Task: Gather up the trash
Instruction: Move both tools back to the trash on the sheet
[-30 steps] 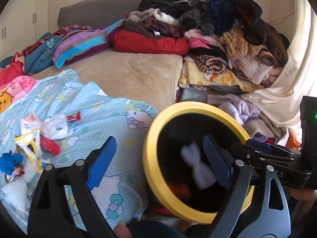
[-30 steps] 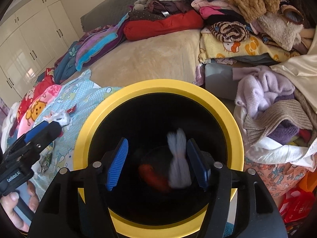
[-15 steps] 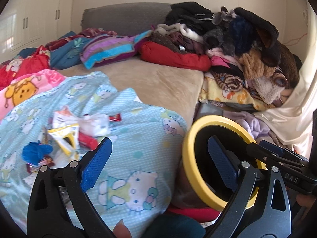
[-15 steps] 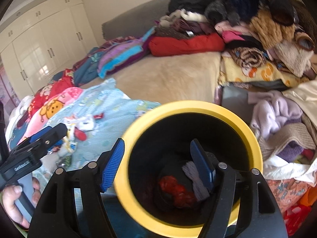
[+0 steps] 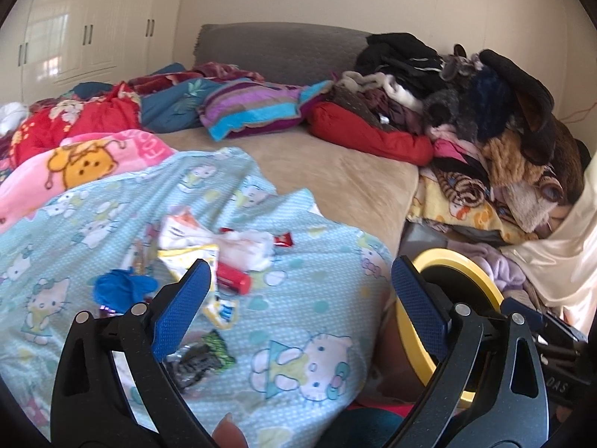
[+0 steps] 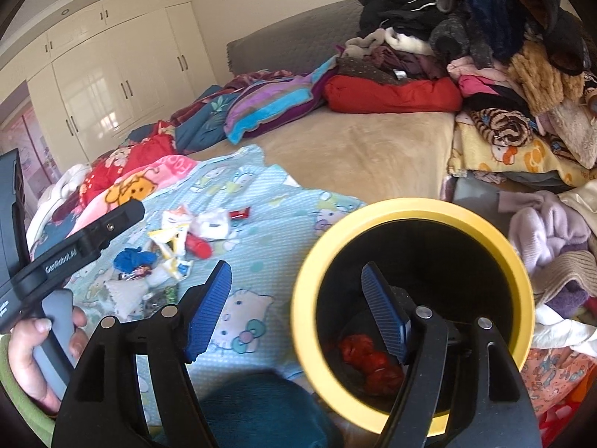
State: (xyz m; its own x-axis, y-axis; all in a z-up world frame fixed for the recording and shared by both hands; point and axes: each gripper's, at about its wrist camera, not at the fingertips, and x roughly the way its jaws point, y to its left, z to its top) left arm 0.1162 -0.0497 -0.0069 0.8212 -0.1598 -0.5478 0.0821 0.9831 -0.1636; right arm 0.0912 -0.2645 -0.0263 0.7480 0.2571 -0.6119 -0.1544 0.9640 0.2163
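both grippers' fingers spread wide, empty; red tube [image 5: 233,281] lies on blanket [image 5: 298,298], long axis slanting down-right.

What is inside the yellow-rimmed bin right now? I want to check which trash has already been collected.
Inside the yellow-rimmed bin a crumpled red piece lies at the bottom. The right gripper finger covers part of the floor, so anything behind it cannot be seen.

"GenRobot.AI" on the left gripper [image 6: 112,228]; "DAS" on the right gripper [image 5: 559,387]
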